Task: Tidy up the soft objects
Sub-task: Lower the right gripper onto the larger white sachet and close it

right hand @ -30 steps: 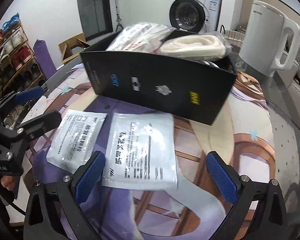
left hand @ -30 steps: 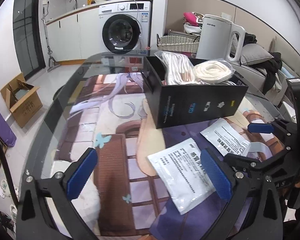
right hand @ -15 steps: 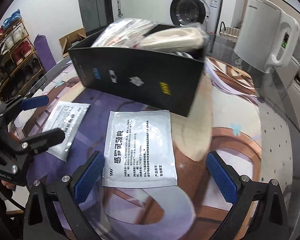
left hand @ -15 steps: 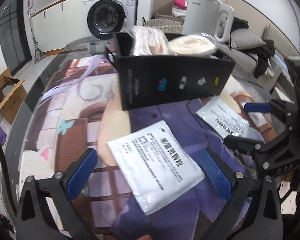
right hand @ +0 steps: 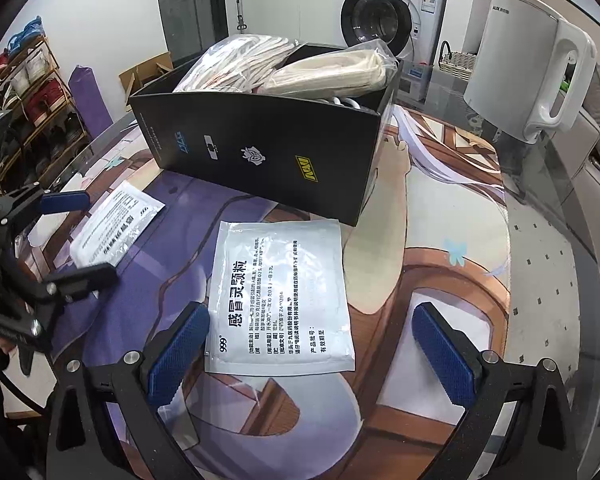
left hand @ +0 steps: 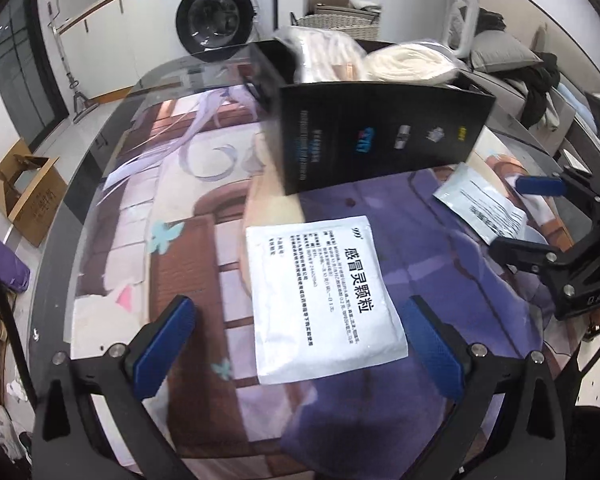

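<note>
Two flat white sachets with printed text lie on the glass table in front of a black box (left hand: 380, 136) that holds bagged soft white items (left hand: 408, 62). In the left wrist view one sachet (left hand: 324, 300) lies between the fingers of my open left gripper (left hand: 300, 344), the other sachet (left hand: 480, 208) by my right gripper (left hand: 536, 216). In the right wrist view my open right gripper (right hand: 308, 356) hovers over its sachet (right hand: 280, 296). The other sachet (right hand: 112, 224) lies by my left gripper (right hand: 76, 236). The box (right hand: 268, 160) stands behind.
A white electric kettle (right hand: 528, 76) stands at the table's back right. A printed mat (left hand: 180, 208) lies under the glass. A washing machine (left hand: 220, 12), a wicker basket (left hand: 340, 24), a cardboard box (left hand: 24, 192) on the floor and a shoe rack (right hand: 24, 96) surround the table.
Both grippers have come lower and closer over the sachets, each now centred on its own sachet. Both stay open. The sachets and the box have not moved.
</note>
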Action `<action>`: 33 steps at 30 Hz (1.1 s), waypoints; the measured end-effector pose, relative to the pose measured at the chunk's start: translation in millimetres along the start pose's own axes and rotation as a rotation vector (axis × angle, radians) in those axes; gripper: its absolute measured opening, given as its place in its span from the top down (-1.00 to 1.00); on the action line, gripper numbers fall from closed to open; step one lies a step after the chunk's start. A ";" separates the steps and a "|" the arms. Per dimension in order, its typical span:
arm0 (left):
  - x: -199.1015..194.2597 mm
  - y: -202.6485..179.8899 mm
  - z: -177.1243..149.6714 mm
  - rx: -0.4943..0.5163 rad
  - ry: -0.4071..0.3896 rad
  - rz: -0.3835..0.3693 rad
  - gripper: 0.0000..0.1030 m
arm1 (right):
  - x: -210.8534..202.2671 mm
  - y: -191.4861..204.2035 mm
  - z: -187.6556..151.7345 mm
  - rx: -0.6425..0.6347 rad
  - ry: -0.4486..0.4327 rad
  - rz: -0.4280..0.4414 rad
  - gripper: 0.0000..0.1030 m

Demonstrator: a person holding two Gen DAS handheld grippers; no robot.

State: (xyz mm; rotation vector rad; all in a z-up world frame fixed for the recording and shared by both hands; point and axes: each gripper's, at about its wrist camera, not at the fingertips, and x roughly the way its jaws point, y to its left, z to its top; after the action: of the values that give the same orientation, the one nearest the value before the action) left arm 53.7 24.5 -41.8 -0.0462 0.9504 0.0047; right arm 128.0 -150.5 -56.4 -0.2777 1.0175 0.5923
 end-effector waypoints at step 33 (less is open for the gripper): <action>2.6 1.3 0.2 -0.014 -0.057 0.016 -1.00 | -11.9 19.0 -1.4 -0.015 -0.086 0.049 0.06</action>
State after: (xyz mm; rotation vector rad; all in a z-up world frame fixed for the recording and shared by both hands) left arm 55.4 25.8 -43.8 -0.0507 0.8942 0.0276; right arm 111.2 -139.7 -45.9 -0.2388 0.9392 0.6511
